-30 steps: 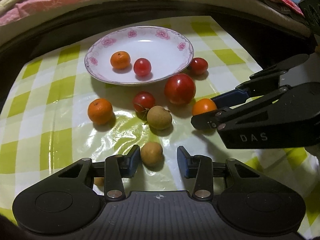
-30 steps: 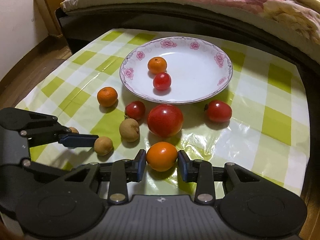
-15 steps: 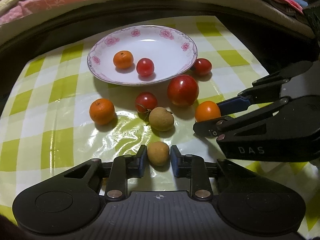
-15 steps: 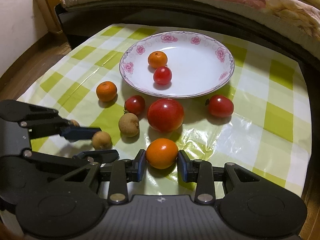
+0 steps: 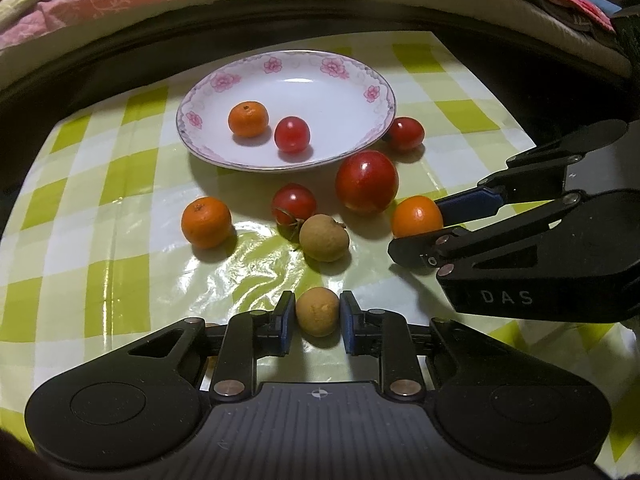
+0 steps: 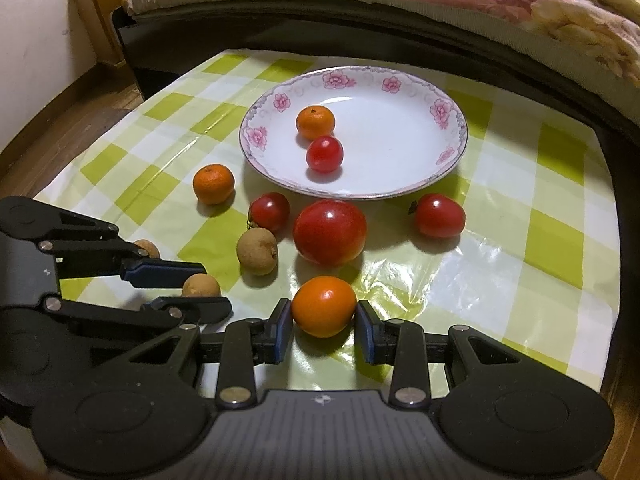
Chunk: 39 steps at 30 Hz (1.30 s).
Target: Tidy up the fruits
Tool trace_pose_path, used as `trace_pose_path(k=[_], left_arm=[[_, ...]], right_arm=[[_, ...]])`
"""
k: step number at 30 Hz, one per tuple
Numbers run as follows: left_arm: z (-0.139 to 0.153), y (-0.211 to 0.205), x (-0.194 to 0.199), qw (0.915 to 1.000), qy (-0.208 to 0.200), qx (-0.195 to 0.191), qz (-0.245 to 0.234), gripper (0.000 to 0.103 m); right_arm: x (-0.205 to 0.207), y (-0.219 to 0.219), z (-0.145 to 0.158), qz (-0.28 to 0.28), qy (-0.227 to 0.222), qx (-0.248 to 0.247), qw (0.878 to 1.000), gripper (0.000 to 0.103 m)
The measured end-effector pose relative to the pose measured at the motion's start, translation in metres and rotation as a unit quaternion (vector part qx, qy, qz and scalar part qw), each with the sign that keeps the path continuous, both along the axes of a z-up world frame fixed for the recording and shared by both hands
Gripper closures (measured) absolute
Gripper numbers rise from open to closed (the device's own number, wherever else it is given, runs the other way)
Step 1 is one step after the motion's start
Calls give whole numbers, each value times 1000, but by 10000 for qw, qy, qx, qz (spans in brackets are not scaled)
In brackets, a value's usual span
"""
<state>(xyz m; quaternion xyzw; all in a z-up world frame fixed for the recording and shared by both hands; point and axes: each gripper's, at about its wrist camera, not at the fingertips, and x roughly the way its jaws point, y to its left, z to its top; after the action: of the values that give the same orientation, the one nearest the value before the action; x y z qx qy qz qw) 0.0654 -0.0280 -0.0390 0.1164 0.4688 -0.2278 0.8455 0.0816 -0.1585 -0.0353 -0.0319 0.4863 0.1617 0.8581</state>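
- The left claw [image 5: 317,322] is clamped on a longan [image 5: 317,317]; the right claw [image 6: 323,327] on an orange [image 6: 323,305].
- Both should be lifted straight, then lowered inside the plate [image 6: 454,148] rim.

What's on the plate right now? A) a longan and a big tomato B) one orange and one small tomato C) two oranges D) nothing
B: the plate holds just one orange and one small tomato; the other fruit sits on the tablecloth.
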Motion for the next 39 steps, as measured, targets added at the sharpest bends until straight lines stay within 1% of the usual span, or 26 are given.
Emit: trace_pose_path(k=[2,7,12,15,19,22,25,32,39], left_arm=[[-1,0,0,10000,-2,42,-2,72],[-1,-2,-5,9997,-159,136,-125,70],[-3,0,-7,9994,-260,176,-134,60],[-3,2,-7,9994,-263,160,-127,60],[-2,3,-7,9996,-236,134,-109,60],[-2,3,-5,9998,-156,66,-88,65],[-1,-1,-6,9997,-160,130,-142,71],[0,1,-1,10000,-37,52,-22,72],[5,0,3,10000,-93,-5,29,72]], right_arm=[[0,1,-1,10,4,-10,10000,66],[0,2,-4,54,31,-105,9999,66],[0,2,-4,72,0,-104,9999,66],[1,2,-4,53,-23,-88,9999,66],[0,2,-4,41,-26,-74,10000,66],[1,1,-4,37,-33,-72,10000,65],[0,1,-3,39,-44,-75,10000,65],[1,2,-2,-6,-26,-114,9999,66],[1,1,3,-4,-78,-60,10000,66]])
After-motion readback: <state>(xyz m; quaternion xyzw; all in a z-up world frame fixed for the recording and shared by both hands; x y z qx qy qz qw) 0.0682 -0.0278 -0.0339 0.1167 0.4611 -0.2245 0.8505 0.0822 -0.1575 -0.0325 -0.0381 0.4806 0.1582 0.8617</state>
